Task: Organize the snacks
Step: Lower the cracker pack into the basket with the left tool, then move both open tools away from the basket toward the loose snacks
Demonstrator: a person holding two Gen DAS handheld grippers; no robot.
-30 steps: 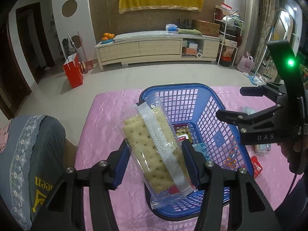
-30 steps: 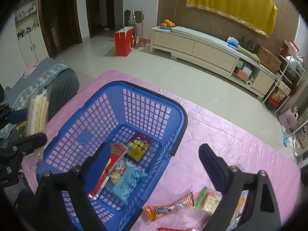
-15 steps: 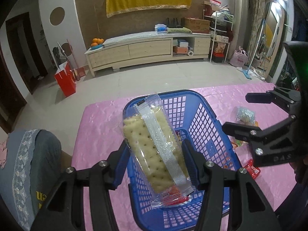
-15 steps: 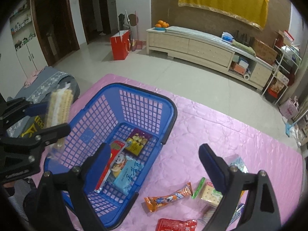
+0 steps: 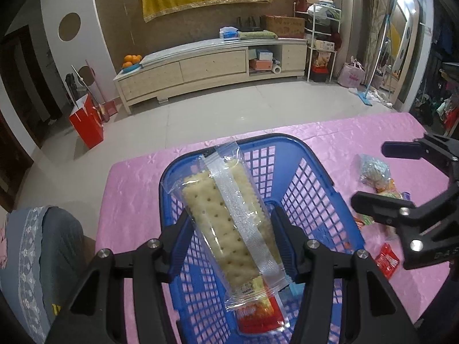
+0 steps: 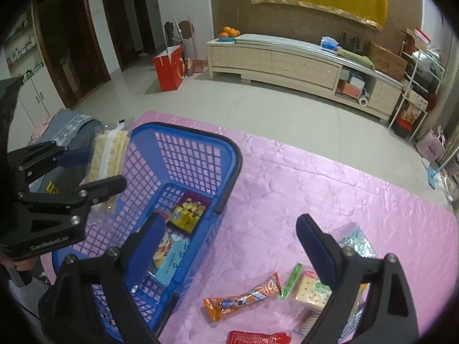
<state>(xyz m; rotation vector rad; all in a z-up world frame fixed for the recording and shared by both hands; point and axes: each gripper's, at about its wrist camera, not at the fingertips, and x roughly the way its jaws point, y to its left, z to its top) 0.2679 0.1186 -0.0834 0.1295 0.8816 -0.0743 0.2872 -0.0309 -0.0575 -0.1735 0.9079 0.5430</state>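
A clear pack of pale crackers (image 5: 229, 223) stands tilted between the blue pads of my left gripper (image 5: 229, 220), which is shut on it. The pack hangs over the near left part of the blue plastic basket (image 5: 315, 177). In the right wrist view the left gripper (image 6: 94, 169) holds the cracker pack (image 6: 107, 157) above the basket's left rim (image 6: 200, 140). My right gripper (image 6: 229, 223) is open and empty, above the basket's right wall and the pink cloth. A yellow snack pack (image 6: 188, 212) and a light-blue pack (image 6: 172, 263) lie inside the basket.
Loose snacks lie on the pink cloth (image 6: 315, 186) right of the basket: an orange wrapper (image 6: 243, 298), a green stick (image 6: 289, 281), a small cracker pack (image 6: 309, 289), a red pack (image 6: 258, 338), a silvery bag (image 6: 355, 243). A grey seat (image 5: 37, 258) stands off the table's left edge.
My left gripper has carried the cracker pack rightward over the basket. The right gripper has drifted right, from over the basket's inside to its right wall, bringing more of the loose snacks into view.
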